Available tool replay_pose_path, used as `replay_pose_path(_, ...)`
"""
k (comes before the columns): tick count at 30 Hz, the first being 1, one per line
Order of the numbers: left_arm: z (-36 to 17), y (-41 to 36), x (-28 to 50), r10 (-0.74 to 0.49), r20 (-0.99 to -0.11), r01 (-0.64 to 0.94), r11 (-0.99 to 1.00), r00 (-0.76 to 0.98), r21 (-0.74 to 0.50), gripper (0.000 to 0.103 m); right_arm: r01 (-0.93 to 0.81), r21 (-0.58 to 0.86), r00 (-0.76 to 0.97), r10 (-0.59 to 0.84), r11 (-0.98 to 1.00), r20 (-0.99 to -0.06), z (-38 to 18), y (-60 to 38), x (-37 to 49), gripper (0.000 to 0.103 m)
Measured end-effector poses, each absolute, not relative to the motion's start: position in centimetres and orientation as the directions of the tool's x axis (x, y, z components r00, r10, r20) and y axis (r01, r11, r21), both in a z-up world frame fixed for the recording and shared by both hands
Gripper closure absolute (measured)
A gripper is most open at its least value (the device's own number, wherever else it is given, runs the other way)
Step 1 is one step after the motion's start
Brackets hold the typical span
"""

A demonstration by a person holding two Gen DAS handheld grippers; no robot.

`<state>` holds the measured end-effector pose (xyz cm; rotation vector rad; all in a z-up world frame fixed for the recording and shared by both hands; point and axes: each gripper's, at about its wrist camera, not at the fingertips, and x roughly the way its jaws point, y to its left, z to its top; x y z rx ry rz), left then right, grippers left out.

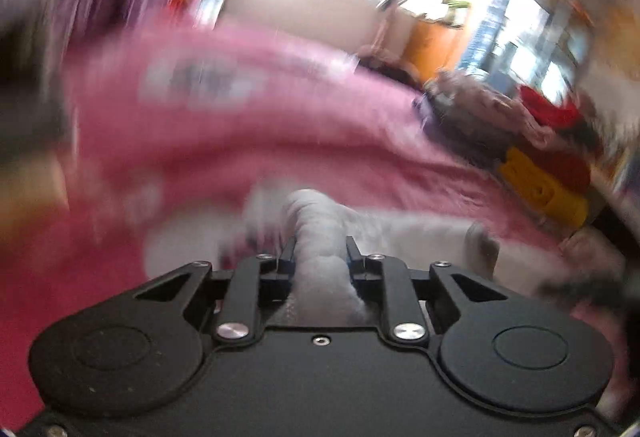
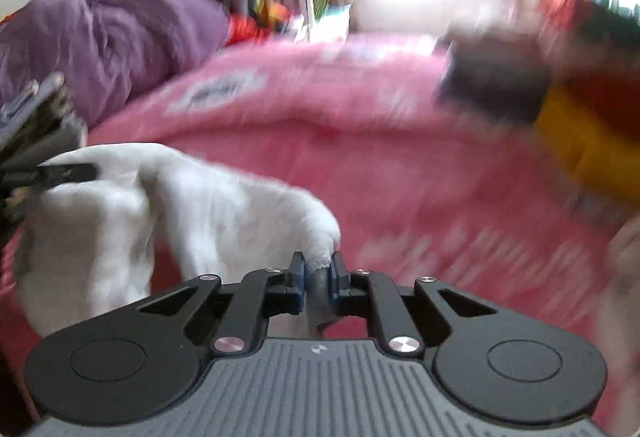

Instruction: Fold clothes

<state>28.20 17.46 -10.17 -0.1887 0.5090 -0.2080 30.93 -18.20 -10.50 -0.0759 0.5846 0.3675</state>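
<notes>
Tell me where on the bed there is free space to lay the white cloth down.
The pink bedcover lies bare between the purple duvet and the folded stack with yellow cloth. The stack's side is crowded. Both jaws pinch the white cloth.

No text, brand or number can be read in either view. The pink printed bedspread (image 2: 360, 141) carries a pale rectangular patch with dark marks (image 2: 218, 91) ahead and to the left of the right tool, and the same patch (image 1: 200, 81) shows ahead and to the left of the left tool, but motion blur smears its marks past reading. A small pale mark (image 2: 319, 348) sits on the grey ribbed body of the right tool, too small to make out.
</notes>
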Motion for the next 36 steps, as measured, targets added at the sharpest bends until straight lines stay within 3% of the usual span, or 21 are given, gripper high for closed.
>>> replay_pose_path(4, -8.7, 14.9, 27.5, -0.143, -0.323, 0.143, 0.989, 0.936, -0.022, 0.086, -0.291, -0.161, 0.881, 0.198, 0.943, -0.430, -6.6, -20.1, 32.2, 0.091)
replay_pose_path(6, -9.0, 14.1, 28.5, -0.119, -0.320, 0.124, 0.992, 0.940, -0.003, 0.084, -0.265, -0.200, 0.894, 0.162, 0.943, -0.418, -6.3, -20.4, 34.1, 0.091)
replay_pose_path(8, -9.9, 13.4, 30.3, -0.076, -0.360, 0.083, 0.997, 0.930, 0.002, 0.066, -0.220, -0.246, 0.892, 0.092, 0.944, -0.444, -7.5, -20.3, 37.1, 0.090)
replay_pose_path(9, -10.5, 12.9, 31.4, -0.039, -0.393, 0.056, 0.998, 0.919, 0.032, 0.044, -0.201, -0.275, 0.880, 0.050, 0.940, -0.473, -8.5, -20.2, 38.7, 0.083)
replay_pose_path(10, -11.0, 12.4, 32.2, 0.005, -0.429, 0.031, 0.997, 0.903, 0.077, 0.040, -0.197, -0.299, 0.855, 0.014, 0.934, -0.519, -9.8, -20.1, 40.1, 0.073)
replay_pose_path(13, -11.4, 12.1, 32.9, 0.081, -0.468, -0.024, 0.992, 0.880, 0.126, 0.040, -0.195, -0.276, 0.816, 0.000, 0.941, -0.578, -11.7, -20.7, 41.1, 0.065)
replay_pose_path(16, -10.8, 14.6, 32.1, 0.004, -0.461, -0.018, 0.999, 0.887, -0.027, 0.038, -0.181, -0.225, 0.822, 0.022, 0.957, -0.568, -12.1, -22.2, 38.7, 0.043)
replay_pose_path(25, -10.1, 20.3, 28.6, -0.052, -0.473, -0.137, 0.924, 0.880, -0.357, 0.038, -0.044, 0.261, 0.750, 0.204, 0.964, -0.630, -13.5, -29.4, 25.0, 0.039)
replay_pose_path(32, -11.6, 23.9, 23.1, -0.120, -0.484, -0.203, 0.801, 0.867, -0.563, 0.038, 0.050, 0.479, 0.710, 0.306, 0.876, -0.634, -16.0, -30.1, 17.7, 0.033)
replay_pose_path(36, -13.7, 24.8, 20.2, -0.177, -0.526, -0.253, 0.723, 0.832, -0.643, 0.038, 0.088, 0.536, 0.703, 0.328, 0.840, -0.631, -17.4, -29.7, 16.2, 0.033)
